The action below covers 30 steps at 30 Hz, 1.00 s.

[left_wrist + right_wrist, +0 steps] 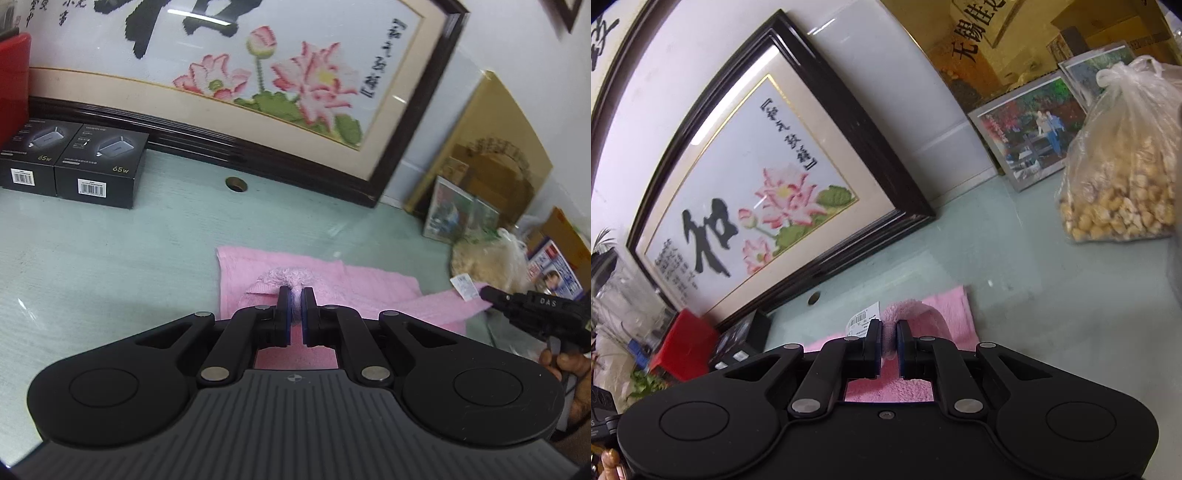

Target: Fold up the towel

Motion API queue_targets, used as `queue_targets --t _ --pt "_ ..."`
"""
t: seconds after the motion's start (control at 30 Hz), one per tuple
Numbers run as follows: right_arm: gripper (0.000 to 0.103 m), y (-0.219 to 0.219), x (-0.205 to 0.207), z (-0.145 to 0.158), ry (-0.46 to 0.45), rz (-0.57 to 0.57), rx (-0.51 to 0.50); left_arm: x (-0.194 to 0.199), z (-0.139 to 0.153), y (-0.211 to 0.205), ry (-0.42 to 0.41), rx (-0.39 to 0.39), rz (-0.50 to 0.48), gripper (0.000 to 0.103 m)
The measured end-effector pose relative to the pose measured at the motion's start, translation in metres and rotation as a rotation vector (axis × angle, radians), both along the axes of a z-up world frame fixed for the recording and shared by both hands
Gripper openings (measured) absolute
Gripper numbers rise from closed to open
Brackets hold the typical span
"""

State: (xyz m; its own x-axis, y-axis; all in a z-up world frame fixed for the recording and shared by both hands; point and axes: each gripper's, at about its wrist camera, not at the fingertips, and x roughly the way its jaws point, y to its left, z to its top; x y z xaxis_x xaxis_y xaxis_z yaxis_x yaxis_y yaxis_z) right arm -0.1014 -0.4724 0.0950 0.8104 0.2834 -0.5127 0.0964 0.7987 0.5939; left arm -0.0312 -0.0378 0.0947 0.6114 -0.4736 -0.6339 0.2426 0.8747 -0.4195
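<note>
Looking along the left claw (295, 295), the left wrist view shows what the other view misses: two black boxes (66, 162) marked 65w standing side by side on the pale green desk (110, 251), a round hole (235, 183) in the desk just in front of the framed lotus embroidery (258, 85), and the right claw (484, 293) coming in from the right edge with a hand (565, 363) below it. In this view the right claw's tip grips the pink towel (369, 280) just beside its white tag (466, 286).

The right wrist view gives more of the right end of the desk: a clear bag (1123, 177) of pale yellow lumps, a framed photo (1030, 129) leaning at the back, and a red box (683, 343) far left.

Both claws are closed nearly all the way, each pinching a bunched fold of towel between its blue pads. The left claw has a puffy tuft of terry standing up between its fingers; the right claw (888, 328) grips a rolled hump of cloth, with the barcode tag just to the left of its fingertips.

The towel lies on the desk in front of the embroidery, fluffy and pale pink. Its far part is spread flat, its near edge lifted and stretched between the two claws.
</note>
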Motion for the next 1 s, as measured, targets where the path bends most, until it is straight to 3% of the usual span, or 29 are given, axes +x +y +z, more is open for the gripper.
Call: queue_targets --t 0.27,0.37,0.47,0.53,0.67,0.77,1.0 --pt "0.008 0.0 0.049 -0.033 0.073 -0.043 -0.019 0.042 -0.025 -0.022 0.045 0.094 0.019 0.008" --pt "0.008 -0.001 0.058 -0.04 0.101 -0.053 -0.01 0.051 -0.025 -0.023 0.044 0.119 0.057 0.022" --pt "0.016 -0.006 0.065 -0.046 0.133 -0.086 0.012 0.055 -0.022 -0.019 0.026 0.123 0.087 0.028" --pt "0.026 -0.009 0.066 -0.047 0.133 -0.114 0.02 0.055 -0.018 -0.015 0.012 0.125 0.11 0.031" --pt "0.027 -0.012 0.062 -0.043 0.098 -0.145 -0.022 0.051 -0.016 -0.007 0.005 0.124 0.139 0.033" --pt "0.027 -0.011 0.057 -0.038 0.071 -0.144 -0.058 0.042 -0.017 -0.007 -0.002 0.119 0.108 0.033" --pt "0.027 0.015 0.05 -0.033 0.059 -0.045 -0.183 0.012 -0.033 -0.044 -0.003 0.175 -0.096 0.033"
